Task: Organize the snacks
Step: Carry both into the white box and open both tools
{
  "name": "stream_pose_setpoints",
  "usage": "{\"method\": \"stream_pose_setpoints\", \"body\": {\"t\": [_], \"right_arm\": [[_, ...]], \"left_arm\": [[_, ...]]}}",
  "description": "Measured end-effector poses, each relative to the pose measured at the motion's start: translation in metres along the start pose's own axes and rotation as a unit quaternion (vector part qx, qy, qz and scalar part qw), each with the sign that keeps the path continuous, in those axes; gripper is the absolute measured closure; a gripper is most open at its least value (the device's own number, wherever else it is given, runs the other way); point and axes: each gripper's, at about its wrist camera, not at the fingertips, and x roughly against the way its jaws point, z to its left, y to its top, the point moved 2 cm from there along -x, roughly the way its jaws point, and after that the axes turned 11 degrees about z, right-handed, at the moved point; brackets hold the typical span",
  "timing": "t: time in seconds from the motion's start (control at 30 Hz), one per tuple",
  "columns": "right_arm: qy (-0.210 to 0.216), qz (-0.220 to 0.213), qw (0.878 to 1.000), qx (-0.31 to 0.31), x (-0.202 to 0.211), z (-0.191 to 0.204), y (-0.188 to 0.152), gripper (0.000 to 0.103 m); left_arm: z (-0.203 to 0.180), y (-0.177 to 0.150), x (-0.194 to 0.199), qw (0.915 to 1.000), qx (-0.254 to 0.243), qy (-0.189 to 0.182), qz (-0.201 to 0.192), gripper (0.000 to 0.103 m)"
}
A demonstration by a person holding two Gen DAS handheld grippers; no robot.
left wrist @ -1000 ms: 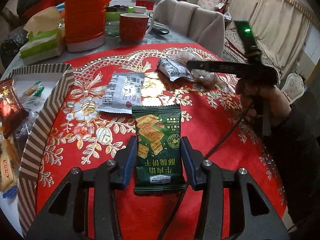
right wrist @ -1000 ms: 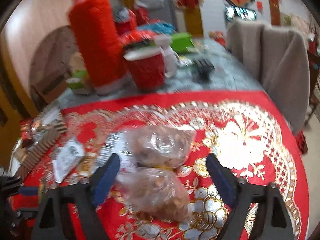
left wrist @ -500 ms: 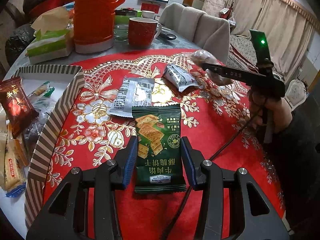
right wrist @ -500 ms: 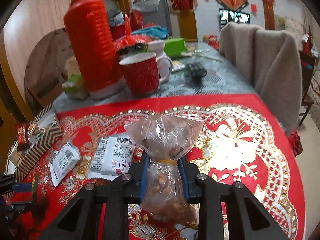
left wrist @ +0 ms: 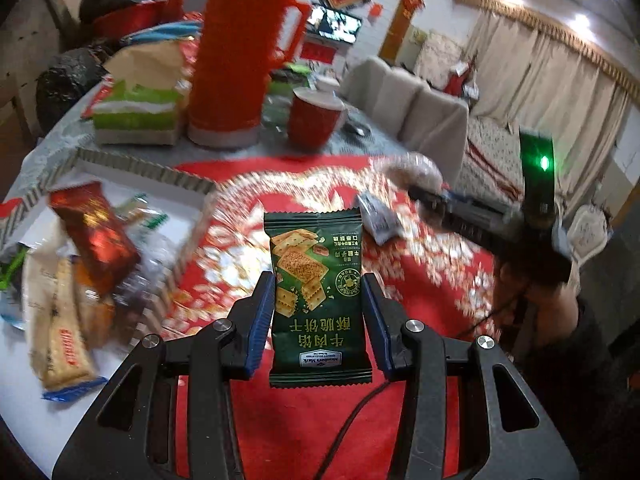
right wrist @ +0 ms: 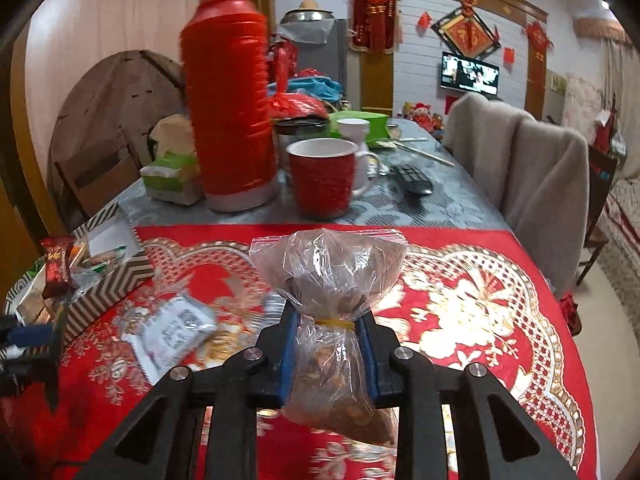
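Clamping one green cracker packet (left wrist: 318, 300), left gripper (left wrist: 318, 316); right gripper (right wrist: 329, 350) pinches one clear nut bag (right wrist: 330, 280)

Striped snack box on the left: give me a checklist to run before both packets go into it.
1. Left tool shut on green cracker packet: ok.
2. Right tool shut on clear nut bag at its yellow band: ok.
3. Both packets lifted off the red cloth: ok.
4. Striped box open on top: ok.
5. Free room inside the box: cannot tell, snacks already crowd it.
6. Silver packet on the cloth, not yet sorted: not ok.
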Motion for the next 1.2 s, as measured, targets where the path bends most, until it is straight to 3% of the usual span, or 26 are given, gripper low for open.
{"method": "stream_pose_setpoints", "body": {"t": [0.23, 0.4, 0.53, 0.67, 0.93, 1.2], "right_arm": [[0.013, 0.001, 0.999, 0.032, -0.001, 0.047, 0.009, 0.077], [0.038, -0.002, 0.998, 0.057, -0.002, 0.087, 0.020, 0.077], [0.075, -0.012, 0.994, 0.080, 0.001, 0.129, 0.032, 0.077], [0.099, -0.027, 0.989, 0.102, 0.004, 0.168, 0.041, 0.077], [0.147, -0.035, 0.981, 0.120, -0.007, 0.231, 0.062, 0.077], [0.178, 0.007, 0.978, 0.110, -0.047, 0.270, 0.056, 0.076]], "left_arm": [[0.047, 0.009, 0.046, 0.9966, 0.051, 0.016, -0.063, 0.061], [0.099, 0.006, 0.078, 0.9867, 0.108, 0.067, -0.101, 0.061], [0.133, -0.003, 0.092, 0.9725, 0.146, 0.139, -0.117, 0.061], [0.148, -0.011, 0.092, 0.9648, 0.161, 0.177, -0.109, 0.061], [0.154, -0.013, 0.065, 0.9604, 0.158, 0.220, -0.066, 0.061], [0.169, -0.017, 0.048, 0.9524, 0.173, 0.249, -0.032, 0.061]]}}
